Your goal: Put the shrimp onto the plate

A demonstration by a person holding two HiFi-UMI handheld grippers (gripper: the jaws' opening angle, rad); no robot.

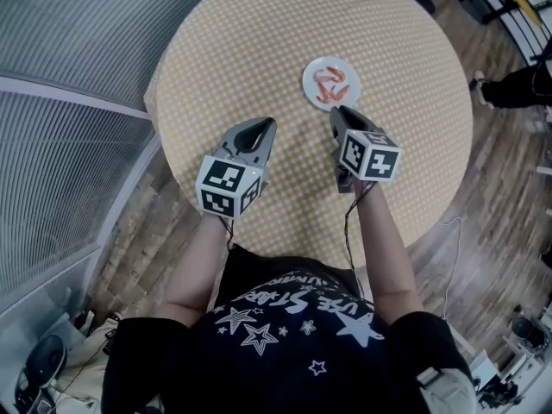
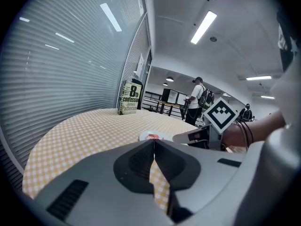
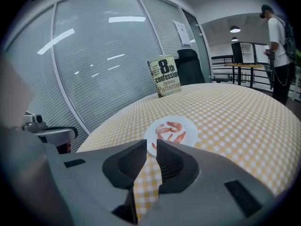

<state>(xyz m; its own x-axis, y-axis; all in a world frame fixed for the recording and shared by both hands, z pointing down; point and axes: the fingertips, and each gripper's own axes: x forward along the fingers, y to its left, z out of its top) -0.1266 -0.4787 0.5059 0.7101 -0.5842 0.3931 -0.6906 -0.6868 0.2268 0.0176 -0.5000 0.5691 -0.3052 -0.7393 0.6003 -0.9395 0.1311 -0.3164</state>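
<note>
You hold both grippers low over the round table (image 1: pixel 259 59) with the yellow and white checked cloth. Your left gripper (image 2: pixel 154 143) has its jaws together. The tips touch and nothing is in them. Your right gripper (image 3: pixel 151 144) has its jaws a little bit apart, with a thin gap. You can see only the checked cloth through that gap, so it holds nothing too. The shrimp (image 3: pixel 170 130) are pink and curly, and a few of them lie on the white plate (image 1: pixel 348 69). The plate sits on the table just past the tips of your right gripper, a bit to the right of the middle of the table. Your left gripper is beside the right one, near it but not touching, and it points at bare cloth to the left of the plate. At the far edge of the table a book (image 3: pixel 165 76) stands up with its cover facing you. Behind the table, across the room, a person (image 2: pixel 197 100) in a white shirt stands by some dark tables.
</note>
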